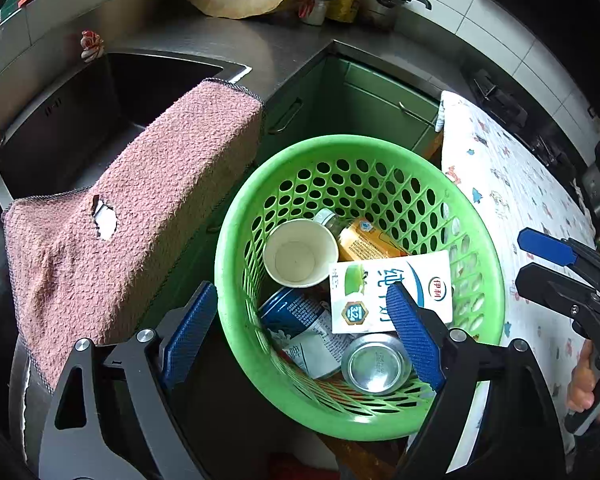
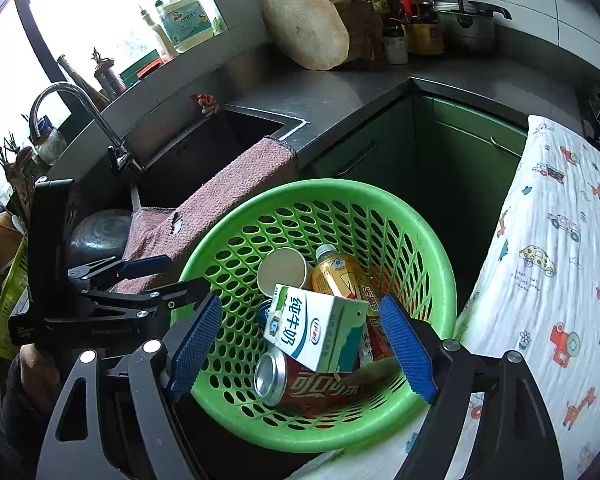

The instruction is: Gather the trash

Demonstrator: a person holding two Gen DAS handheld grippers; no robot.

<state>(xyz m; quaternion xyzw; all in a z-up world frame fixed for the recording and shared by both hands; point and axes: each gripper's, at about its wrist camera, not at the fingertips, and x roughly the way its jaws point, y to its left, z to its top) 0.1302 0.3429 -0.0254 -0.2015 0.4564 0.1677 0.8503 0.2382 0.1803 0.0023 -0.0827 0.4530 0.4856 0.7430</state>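
A green perforated basket [image 1: 360, 144] [image 2: 320, 188] stands below the counter corner and holds trash. Inside lie a white paper cup [image 1: 300, 256] [image 2: 282, 272], a white and green milk carton [image 1: 364, 280] [image 2: 320, 328], a yellow tea bottle [image 1: 364, 240] [image 2: 336, 272], a blue can [image 1: 296, 316] and a red cola can [image 2: 300, 380]. My left gripper [image 1: 302, 334] hovers over the basket's near left rim, open with nothing held. My right gripper [image 2: 302, 348] hangs above the carton and cola can, open and empty. Each gripper shows in the other's view, left [image 2: 172, 276] and right [image 1: 540, 262].
A pink towel [image 1: 140, 200] drapes over the sink [image 1: 100, 100] edge left of the basket. A cloth printed with cars [image 2: 560, 240] covers the surface at right. Green cabinet doors [image 1: 380, 108] stand behind. A wooden block [image 2: 312, 24], bottles and a pot line the counter's back.
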